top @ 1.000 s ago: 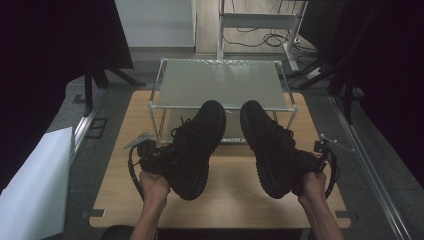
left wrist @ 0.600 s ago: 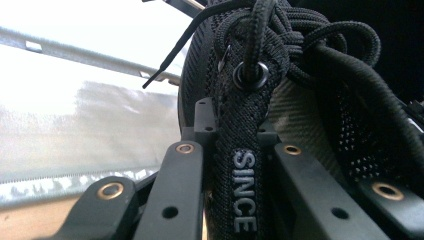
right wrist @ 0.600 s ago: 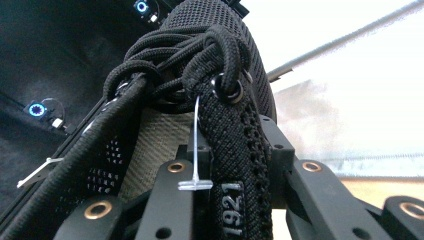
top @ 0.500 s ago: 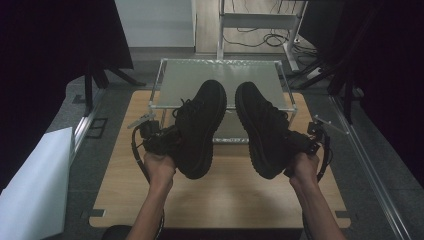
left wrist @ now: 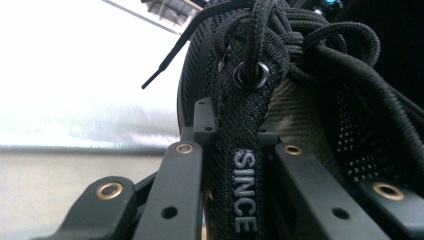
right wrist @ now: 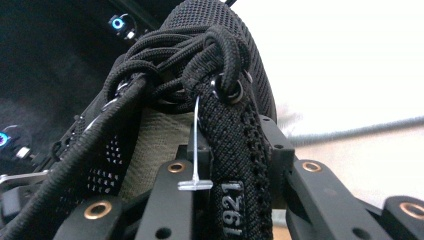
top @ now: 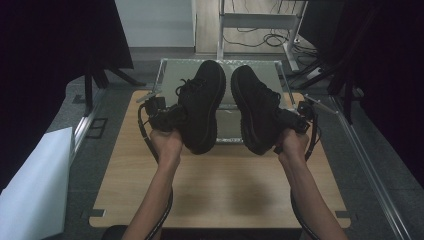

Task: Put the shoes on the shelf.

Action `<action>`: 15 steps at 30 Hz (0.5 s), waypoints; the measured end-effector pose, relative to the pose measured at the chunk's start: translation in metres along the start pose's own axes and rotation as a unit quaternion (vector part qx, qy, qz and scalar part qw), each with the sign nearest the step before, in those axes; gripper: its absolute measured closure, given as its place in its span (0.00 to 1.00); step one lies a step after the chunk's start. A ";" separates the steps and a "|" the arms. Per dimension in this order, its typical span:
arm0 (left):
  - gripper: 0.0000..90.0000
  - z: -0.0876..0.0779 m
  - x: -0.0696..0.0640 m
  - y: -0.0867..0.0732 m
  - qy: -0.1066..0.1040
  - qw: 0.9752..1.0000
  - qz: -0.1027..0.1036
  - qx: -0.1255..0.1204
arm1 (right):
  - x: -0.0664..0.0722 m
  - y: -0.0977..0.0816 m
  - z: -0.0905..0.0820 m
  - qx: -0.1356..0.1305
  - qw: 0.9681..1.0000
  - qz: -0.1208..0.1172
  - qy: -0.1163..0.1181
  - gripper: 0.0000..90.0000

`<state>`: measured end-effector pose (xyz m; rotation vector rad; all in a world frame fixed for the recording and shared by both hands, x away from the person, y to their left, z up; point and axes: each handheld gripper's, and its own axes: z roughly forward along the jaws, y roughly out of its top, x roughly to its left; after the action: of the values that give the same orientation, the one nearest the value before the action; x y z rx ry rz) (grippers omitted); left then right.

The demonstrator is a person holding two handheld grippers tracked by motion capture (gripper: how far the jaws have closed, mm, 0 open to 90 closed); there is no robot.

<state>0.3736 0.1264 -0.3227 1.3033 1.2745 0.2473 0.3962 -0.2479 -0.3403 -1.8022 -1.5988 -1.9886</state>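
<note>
Nearest the person, each hand carries one black lace-up shoe above the wooden tabletop point(top: 220, 185). The left gripper point(top: 167, 116) is clamped on the left shoe's point(top: 202, 107) collar strap marked "SINCE" point(left wrist: 243, 190), the right gripper point(top: 295, 121) on the right shoe's point(top: 255, 107) strap marked "1921" point(right wrist: 234, 207). Pinching that stiff collar edge probably keeps each shoe level with its toe pointing away. Both toes hang over the wire-framed rack point(top: 167, 70) with its frosted top at the tabletop's far edge, likely where the pair is to be set side by side.
</note>
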 end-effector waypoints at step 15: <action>0.88 0.047 -0.005 0.026 0.102 0.994 0.021 0.022 | 0.008 0.023 0.042 -0.014 0.995 -0.034 -0.092 0.81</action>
<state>0.4211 0.1051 -0.3107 1.3699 1.4326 0.3930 0.4376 -0.2268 -0.3279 -2.0223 -1.7107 -1.9316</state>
